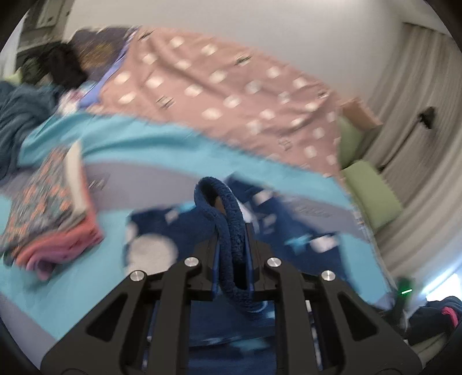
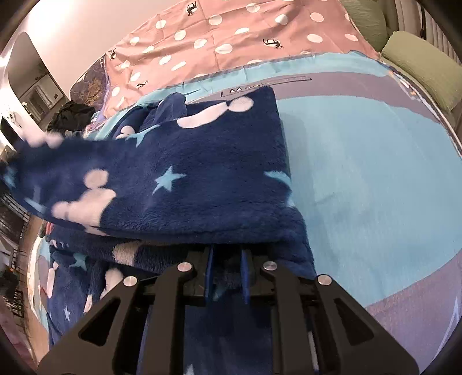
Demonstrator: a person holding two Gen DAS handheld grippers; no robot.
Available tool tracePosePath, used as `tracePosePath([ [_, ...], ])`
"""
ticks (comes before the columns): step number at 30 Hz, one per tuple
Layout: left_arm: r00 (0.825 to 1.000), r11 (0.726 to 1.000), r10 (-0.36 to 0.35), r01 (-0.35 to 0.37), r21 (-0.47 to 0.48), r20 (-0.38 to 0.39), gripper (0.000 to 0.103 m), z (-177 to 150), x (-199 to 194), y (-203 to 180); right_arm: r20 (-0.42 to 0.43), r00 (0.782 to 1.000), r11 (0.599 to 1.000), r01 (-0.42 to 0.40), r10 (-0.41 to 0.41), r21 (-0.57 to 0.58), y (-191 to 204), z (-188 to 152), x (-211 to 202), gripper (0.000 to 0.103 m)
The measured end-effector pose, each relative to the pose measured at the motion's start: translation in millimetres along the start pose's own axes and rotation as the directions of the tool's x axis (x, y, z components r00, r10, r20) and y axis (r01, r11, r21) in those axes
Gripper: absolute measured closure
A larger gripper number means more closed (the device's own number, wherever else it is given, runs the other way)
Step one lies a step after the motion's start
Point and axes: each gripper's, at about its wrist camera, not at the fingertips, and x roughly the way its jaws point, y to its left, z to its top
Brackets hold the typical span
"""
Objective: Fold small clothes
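Navy fleece garment (image 2: 184, 173) lies half-folded on the bed (image 2: 375, 178); your left claw (image 1: 232, 245) and right claw (image 2: 228, 274) both pinch its edges. Uneven pulling could skew the fold.

Plain wall (image 1: 231, 26), grey curtain (image 1: 415, 72), green cushions (image 2: 418, 66)
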Motion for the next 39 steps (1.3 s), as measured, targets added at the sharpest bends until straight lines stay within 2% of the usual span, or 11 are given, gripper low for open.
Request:
tracePosePath([
  [3,0.993,0.994,0.094,-0.098,-0.053,-0.077,0.087,-22.2,25.2,47.8,-0.004,1.000,1.000,0.005,-0.005,-0.027,4.3,-2.2,-2.8,0.085],
  [7,0.959,0.967,0.233,-0.246,-0.063,-0.160,0.087,-54.3,46.0,93.4,-0.014,0.998,0.996,0.052,-0.053,-0.071,9.8,-7.3,-15.8,0.072],
  [12,0.978,0.974,0.192,-0.201,-0.104,-0.085,0.087,-53.5,19.2,93.2,0.059,0.998,0.992,0.035,-0.028,-0.121,24.2,-1.9,-52.5,0.072],
  [15,0.994,0.993,0.106,-0.107,-0.053,-0.005,0.086,-41.3,2.3,58.3,0.142,0.990,0.979,0.044,-0.015,-0.200,49.1,11.1,-61.2,0.072],
  [17,0.998,0.998,0.062,-0.062,0.025,-0.006,0.076,-42.4,4.2,29.1,0.171,0.985,0.974,0.055,-0.017,-0.220,57.5,15.5,-55.8,0.072],
  [20,0.989,0.983,0.129,-0.117,0.144,-0.077,0.052,-59.0,35.6,4.7,0.110,0.992,0.974,0.091,-0.070,-0.206,55.9,19.4,-20.1,0.072],
  [22,0.968,0.966,0.203,-0.174,0.190,-0.145,0.051,-78.6,64.3,8.0,-0.005,0.994,0.978,0.110,-0.113,-0.179,43.4,12.0,16.0,0.072],
  [25,0.971,0.943,0.228,-0.202,0.265,-0.069,0.049,-97.7,70.9,4.0,0.049,0.996,0.980,0.085,-0.077,-0.177,34.7,1.9,22.5,0.072],
  [30,0.968,0.942,0.234,-0.203,0.267,-0.090,0.049,-92.1,72.6,4.3,0.031,0.993,0.966,0.120,-0.116,-0.229,44.3,4.8,25.1,0.071],
  [35,0.979,0.950,0.195,-0.175,0.259,-0.053,0.049,-99.7,34.4,-0.9,0.067,0.998,0.982,0.029,-0.017,-0.185,34.3,-6.4,-13.0,0.072],
  [39,0.988,0.947,0.155,-0.143,0.287,-0.021,0.038,-119.1,-16.9,-5.9,0.143,0.988,0.974,-0.018,0.052,-0.227,38.3,-32.0,-63.7,0.072],
])
